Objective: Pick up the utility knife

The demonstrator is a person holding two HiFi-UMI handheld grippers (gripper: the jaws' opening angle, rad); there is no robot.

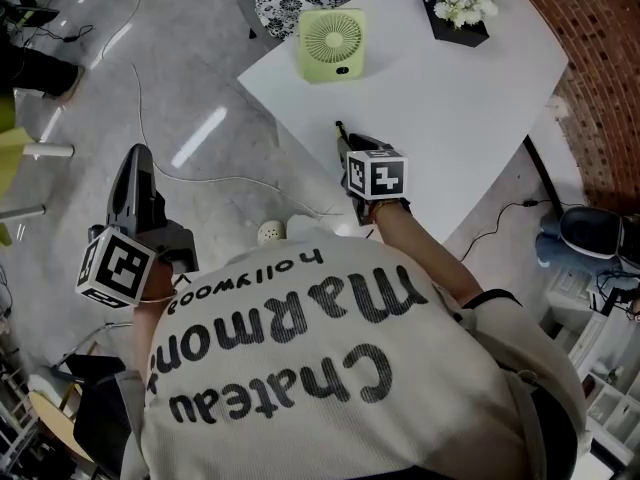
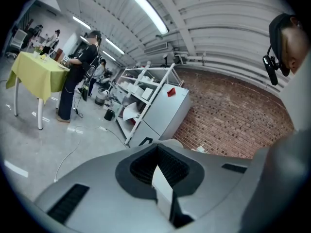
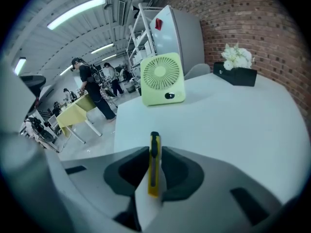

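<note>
A yellow utility knife [image 3: 153,147] with a black slider stands on edge between the pads of my right gripper [image 3: 154,163], which is shut on it. The knife points out over the white table [image 3: 228,125]. From the head view, the right gripper [image 1: 349,148] hangs over the near left edge of the table [image 1: 450,98], and the knife's dark tip [image 1: 340,128] pokes out past the fingers. My left gripper [image 1: 134,168] is held off the table over the floor, shut and empty. In its own view the left gripper [image 2: 159,168] holds nothing.
A green desk fan [image 1: 332,43] stands at the table's far left edge, and a black box with white flowers [image 1: 458,6] sits at the far side. A white cable [image 1: 200,173] trails over the floor on the left. Brick wall at the right.
</note>
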